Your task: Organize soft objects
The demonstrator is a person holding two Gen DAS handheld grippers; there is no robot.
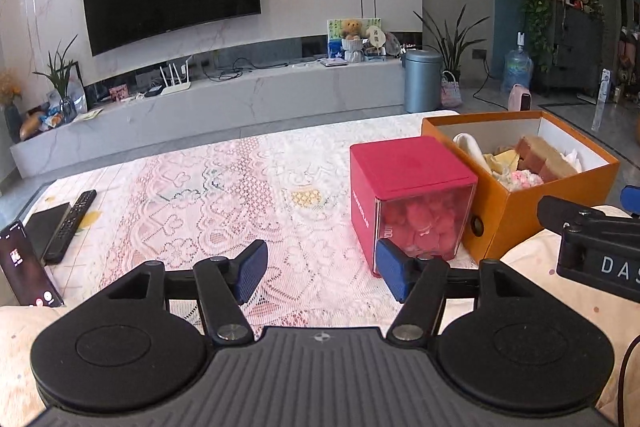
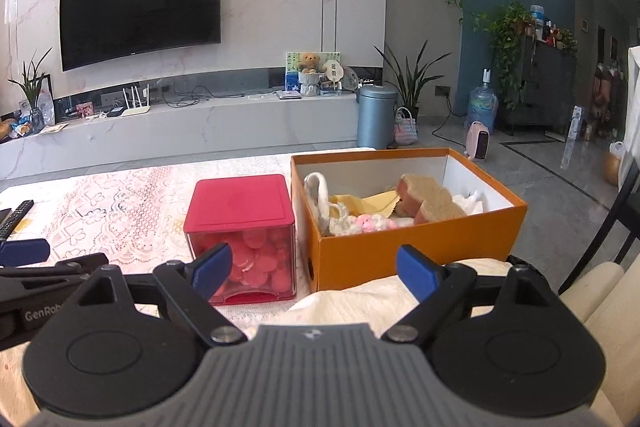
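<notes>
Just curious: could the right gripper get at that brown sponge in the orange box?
Probably yes. The right gripper is open and empty, the orange box has no lid, and the brown sponge lies uncovered on top.

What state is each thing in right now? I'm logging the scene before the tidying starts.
left gripper: open, holding nothing.
right gripper: open, holding nothing.
orange box: lid off, soft items inside.
red container: lid on, pink pieces visible through its clear front.
TV: screen dark.
phone: screen lit.
remote: lying flat on the tablecloth.
</notes>
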